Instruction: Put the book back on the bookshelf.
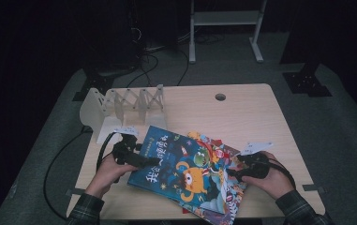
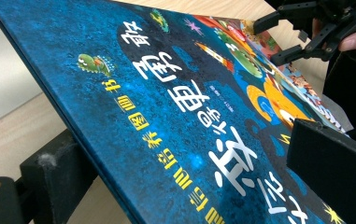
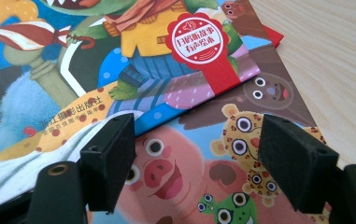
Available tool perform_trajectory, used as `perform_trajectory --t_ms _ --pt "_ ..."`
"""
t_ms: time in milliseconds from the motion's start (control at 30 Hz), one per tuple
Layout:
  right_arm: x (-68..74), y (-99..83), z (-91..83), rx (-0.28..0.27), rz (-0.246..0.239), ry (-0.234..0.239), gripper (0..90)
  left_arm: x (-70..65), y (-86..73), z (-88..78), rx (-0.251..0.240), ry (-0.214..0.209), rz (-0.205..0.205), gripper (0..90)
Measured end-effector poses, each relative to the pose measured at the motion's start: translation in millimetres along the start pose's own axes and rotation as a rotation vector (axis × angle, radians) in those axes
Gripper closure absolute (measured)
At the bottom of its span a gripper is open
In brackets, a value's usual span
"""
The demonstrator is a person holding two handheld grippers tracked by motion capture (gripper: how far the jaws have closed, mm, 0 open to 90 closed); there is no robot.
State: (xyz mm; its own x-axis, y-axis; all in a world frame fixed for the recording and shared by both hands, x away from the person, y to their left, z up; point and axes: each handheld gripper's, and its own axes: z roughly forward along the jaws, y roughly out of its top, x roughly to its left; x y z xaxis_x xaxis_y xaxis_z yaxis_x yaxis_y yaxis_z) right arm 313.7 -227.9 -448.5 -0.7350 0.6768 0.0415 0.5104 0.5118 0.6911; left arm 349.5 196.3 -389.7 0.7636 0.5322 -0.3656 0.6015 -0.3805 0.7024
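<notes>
Clamping the dark-blue hardcover picture book [image 1: 176, 168] by its spine edge, the left gripper [image 1: 141, 161] tilted it above the stack, long axis running left-right; yellow-white Chinese title. Right gripper [image 3: 196, 161] jaws apart, just opening, over a pig-and-leopard cover [image 3: 203, 177]; red seal label [image 3: 196, 39].

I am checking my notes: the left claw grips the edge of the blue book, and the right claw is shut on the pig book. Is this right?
Not quite. The left claw does grip the blue book, but the right claw is open: the right gripper view shows its pads apart above the pig book, not pressing it.
</notes>
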Motion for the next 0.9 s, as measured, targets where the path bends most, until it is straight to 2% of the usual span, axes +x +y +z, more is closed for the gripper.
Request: perform_trajectory --t_ms 400,900 --pt "5.9 5.1 5.2 -0.006 -0.030 0.031 26.8 -16.8 30.5 -18.7 -0.018 0.016 0.057 3.6" --pt "12.7 9.2 9.1 -0.006 -0.050 0.050 26.9 -32.8 68.8 -29.0 0.030 0.015 0.120 4.5"
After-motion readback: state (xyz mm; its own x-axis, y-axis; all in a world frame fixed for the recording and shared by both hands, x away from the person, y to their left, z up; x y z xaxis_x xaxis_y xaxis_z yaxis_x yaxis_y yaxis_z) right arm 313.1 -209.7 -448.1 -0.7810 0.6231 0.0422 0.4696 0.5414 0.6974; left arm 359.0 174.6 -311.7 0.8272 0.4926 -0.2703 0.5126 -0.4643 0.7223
